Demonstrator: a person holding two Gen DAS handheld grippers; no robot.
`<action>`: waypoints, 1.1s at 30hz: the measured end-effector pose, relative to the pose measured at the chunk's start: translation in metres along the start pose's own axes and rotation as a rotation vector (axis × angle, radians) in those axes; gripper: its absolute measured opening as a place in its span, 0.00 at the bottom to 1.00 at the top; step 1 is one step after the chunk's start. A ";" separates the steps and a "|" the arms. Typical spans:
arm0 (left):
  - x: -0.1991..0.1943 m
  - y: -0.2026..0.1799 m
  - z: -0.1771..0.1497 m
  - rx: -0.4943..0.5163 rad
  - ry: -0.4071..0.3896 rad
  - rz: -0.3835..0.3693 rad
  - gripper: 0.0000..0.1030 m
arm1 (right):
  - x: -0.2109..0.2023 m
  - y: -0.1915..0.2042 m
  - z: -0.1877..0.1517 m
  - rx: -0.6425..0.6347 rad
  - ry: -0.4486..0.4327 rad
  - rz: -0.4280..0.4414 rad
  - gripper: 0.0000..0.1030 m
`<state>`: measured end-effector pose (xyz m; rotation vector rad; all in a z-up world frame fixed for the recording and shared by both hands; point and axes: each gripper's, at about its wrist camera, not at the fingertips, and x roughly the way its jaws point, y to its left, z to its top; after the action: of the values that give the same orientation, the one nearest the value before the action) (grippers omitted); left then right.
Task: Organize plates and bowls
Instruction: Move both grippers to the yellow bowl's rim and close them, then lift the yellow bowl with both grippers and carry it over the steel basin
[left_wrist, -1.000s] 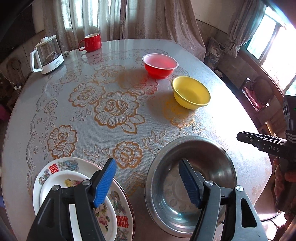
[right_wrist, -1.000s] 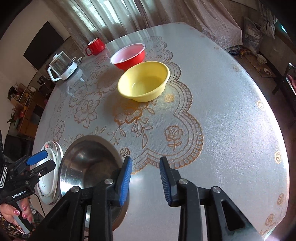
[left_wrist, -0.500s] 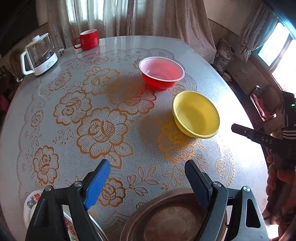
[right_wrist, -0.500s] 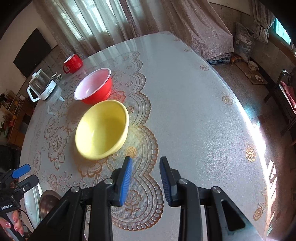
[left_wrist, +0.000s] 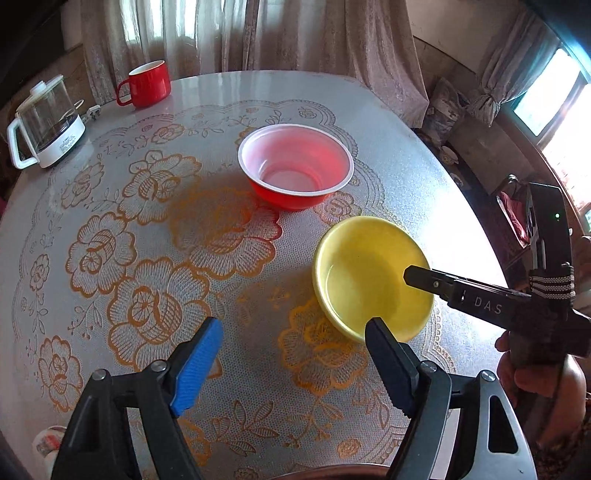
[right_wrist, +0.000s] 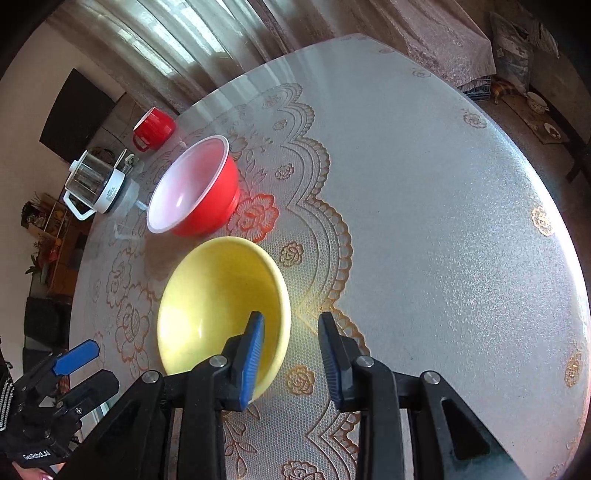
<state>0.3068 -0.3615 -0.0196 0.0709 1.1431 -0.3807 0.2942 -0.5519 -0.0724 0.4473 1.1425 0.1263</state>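
Note:
A yellow bowl (left_wrist: 369, 280) (right_wrist: 214, 302) sits upright on the round table, with a red bowl (left_wrist: 295, 173) (right_wrist: 195, 188) just beyond it. My right gripper (right_wrist: 291, 332) is open and straddles the yellow bowl's near right rim, one finger inside the bowl and one outside; it shows in the left wrist view (left_wrist: 424, 278) reaching over the bowl. My left gripper (left_wrist: 295, 339) is open and empty, above the table just left of the yellow bowl. A sliver of the plate stack (left_wrist: 46, 441) and the steel bowl's rim (left_wrist: 328, 474) show at the bottom edge.
A red mug (left_wrist: 147, 85) (right_wrist: 153, 127) and a glass kettle (left_wrist: 46, 125) (right_wrist: 96, 182) stand at the table's far left. The lace tablecloth (left_wrist: 155, 240) covers the table. Curtains hang behind, and a chair (left_wrist: 513, 210) stands off the right edge.
Both grippers have moved forward from the steel bowl and plates toward the yellow bowl. The right gripper now has one finger inside the yellow bowl's rim.

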 end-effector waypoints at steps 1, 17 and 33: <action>0.004 -0.001 0.002 0.004 0.004 0.000 0.77 | 0.002 0.001 0.000 -0.010 0.003 -0.003 0.25; 0.065 -0.016 0.031 -0.002 0.083 -0.084 0.40 | 0.013 0.001 -0.009 -0.043 0.012 0.024 0.13; 0.070 -0.029 0.018 0.081 0.109 -0.068 0.12 | 0.006 0.004 -0.012 -0.044 0.003 0.020 0.09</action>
<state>0.3382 -0.4112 -0.0711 0.1251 1.2399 -0.4888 0.2865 -0.5434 -0.0804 0.4196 1.1365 0.1689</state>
